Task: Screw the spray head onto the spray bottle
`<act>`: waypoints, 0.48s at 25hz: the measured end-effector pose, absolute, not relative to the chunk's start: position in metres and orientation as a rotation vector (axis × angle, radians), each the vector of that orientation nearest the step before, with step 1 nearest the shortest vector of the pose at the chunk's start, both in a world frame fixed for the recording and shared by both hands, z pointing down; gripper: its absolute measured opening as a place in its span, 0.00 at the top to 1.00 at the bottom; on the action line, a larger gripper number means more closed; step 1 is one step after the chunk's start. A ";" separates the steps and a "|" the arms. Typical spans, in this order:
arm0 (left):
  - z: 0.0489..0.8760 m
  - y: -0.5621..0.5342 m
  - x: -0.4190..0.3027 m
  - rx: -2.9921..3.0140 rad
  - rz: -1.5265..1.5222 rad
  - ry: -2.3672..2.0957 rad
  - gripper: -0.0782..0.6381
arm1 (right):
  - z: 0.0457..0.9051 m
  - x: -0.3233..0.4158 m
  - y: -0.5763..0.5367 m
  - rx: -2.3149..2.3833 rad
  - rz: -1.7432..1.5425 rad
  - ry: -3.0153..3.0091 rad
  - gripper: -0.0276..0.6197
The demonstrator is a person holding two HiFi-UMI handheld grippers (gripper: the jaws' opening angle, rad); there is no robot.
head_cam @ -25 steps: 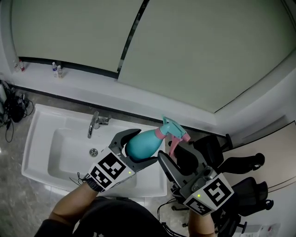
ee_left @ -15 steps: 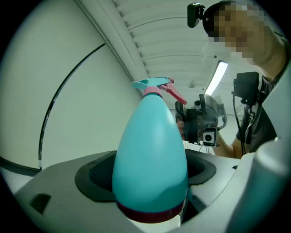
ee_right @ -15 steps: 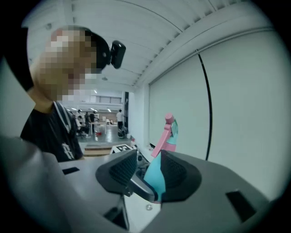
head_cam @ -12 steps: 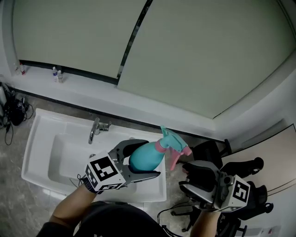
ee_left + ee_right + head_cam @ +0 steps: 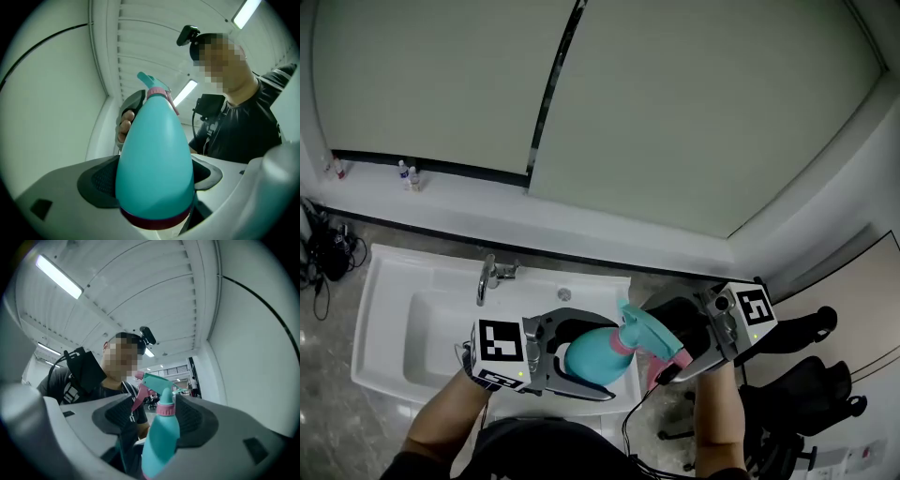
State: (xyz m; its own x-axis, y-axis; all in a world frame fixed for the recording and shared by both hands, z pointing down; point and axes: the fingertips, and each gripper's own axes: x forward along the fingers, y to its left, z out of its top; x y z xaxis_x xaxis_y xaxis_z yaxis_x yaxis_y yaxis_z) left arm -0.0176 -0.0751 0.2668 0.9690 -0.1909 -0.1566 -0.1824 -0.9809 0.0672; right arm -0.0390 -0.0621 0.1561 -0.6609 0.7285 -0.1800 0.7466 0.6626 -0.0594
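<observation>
Item 1, spray bottle [image 5: 591,356]: we record a teal, egg-shaped body with a dark red band [image 5: 154,220] at its base. It is held in the air near 6 o'clock of the head view. Its neck points toward 3 o'clock.

Item 2, spray head [image 5: 649,333]: we note a teal nozzle, a pink collar [image 5: 165,408] and a pink trigger [image 5: 139,397]. It sits on the bottle's neck. We cannot tell how far it is threaded on.

Item 3, left gripper [image 5: 614,359]: in the left gripper view we see both dark pads pressed against the bottle's wide body, one at 9 o'clock of it and one at 3 o'clock. The jaws are clamped on the bottle. The marker cube [image 5: 499,342] faces the head camera.

Item 4, right gripper [image 5: 656,342]: in its own view we see the jaws standing apart, with the spray head and collar between the pads. The collar lies close to the 3 o'clock pad and clear of the 9 o'clock pad. We cannot confirm any contact.

Item 5, surroundings: a white sink [image 5: 384,309] with a tap [image 5: 487,277] lies at 9 o'clock of the bottle. Small bottles [image 5: 406,174] stand on the ledge at 10 o'clock. Black chairs [image 5: 797,394] are at 4 o'clock.
</observation>
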 end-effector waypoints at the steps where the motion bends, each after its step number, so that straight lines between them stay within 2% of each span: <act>1: 0.268 -0.077 -0.019 3.063 -0.241 -0.311 0.31 | 0.156 -0.045 -0.058 1.204 -0.167 2.770 0.55; 7: 0.276 -0.077 -0.031 3.069 -0.207 -0.322 0.31 | 0.163 -0.071 -0.050 0.983 -0.053 2.987 0.55; 12: 0.269 -0.060 -0.026 3.086 -0.295 -0.135 0.31 | 0.153 -0.053 -0.058 1.025 -0.158 2.876 0.54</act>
State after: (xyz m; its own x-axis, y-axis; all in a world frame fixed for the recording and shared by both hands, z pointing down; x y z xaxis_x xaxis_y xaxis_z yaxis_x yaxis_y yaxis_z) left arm -0.0265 -0.0599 0.2685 0.9781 -0.0901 -0.1876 -0.0829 -0.9955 0.0462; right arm -0.0530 -0.0577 0.1533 -0.7722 0.6251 -0.1135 0.6338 0.7704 -0.0688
